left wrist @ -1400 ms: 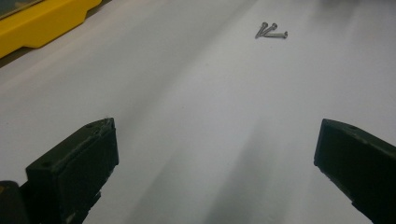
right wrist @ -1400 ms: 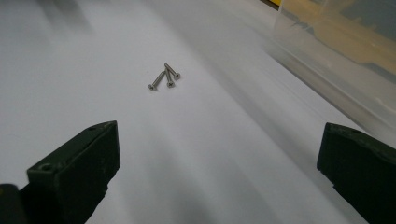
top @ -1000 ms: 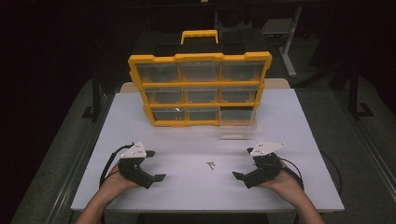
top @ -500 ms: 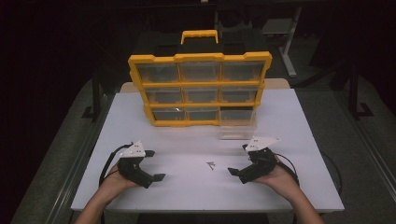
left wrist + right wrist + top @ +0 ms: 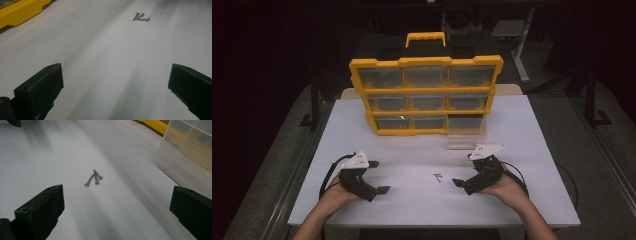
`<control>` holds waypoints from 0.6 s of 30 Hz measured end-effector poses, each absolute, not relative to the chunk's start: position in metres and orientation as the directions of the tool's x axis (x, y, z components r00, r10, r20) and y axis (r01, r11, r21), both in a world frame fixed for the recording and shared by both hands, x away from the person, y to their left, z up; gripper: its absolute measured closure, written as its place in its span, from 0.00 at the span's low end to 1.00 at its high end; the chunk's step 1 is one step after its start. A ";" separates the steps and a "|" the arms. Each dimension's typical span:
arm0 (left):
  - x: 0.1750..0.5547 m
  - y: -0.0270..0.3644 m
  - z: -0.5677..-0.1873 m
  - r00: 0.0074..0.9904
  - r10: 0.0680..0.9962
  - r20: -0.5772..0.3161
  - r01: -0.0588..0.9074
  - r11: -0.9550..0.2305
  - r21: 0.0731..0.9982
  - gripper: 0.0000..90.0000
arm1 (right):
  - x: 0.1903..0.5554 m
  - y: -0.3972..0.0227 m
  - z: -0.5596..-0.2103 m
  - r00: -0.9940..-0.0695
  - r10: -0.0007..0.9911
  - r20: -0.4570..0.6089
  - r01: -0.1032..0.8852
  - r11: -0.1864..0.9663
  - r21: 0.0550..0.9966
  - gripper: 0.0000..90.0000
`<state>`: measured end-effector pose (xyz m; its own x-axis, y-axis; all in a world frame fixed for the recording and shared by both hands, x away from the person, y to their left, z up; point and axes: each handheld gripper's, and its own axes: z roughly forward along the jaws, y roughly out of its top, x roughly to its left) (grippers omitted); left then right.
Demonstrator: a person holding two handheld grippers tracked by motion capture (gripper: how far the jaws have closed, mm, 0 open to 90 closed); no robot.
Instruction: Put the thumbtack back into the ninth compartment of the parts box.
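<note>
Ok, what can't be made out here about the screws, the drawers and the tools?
- Screws: high view, too small to count; right gripper view shows three.
- Organizer drawers: contents unreadable behind glare.
- Clear drawer on the table: cut off by the frame edge, contents unclear.
- Left tool and right tool: jaws cut off by the bottom edge.

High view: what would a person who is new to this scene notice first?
The yellow drawer organizer with its clear drawers stands at the far side of the white table, one clear drawer pulled out before its lower right corner. Three small screws lie between the open left gripper and open right gripper.
</note>
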<state>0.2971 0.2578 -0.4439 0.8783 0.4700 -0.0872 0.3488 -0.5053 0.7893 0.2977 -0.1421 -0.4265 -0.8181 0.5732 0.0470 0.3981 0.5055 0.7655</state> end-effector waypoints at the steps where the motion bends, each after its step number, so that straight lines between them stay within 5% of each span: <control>1: 0.297 0.258 -0.444 0.878 0.470 -0.087 0.349 -0.505 0.789 0.00 | 0.298 -0.142 -0.427 -0.818 0.573 0.047 0.398 0.505 0.765 0.00; 18: 0.297 0.259 -0.443 0.878 0.472 -0.082 0.344 -0.502 0.793 0.00 | 0.307 -0.119 -0.424 -0.834 0.548 0.063 0.415 0.549 0.726 0.00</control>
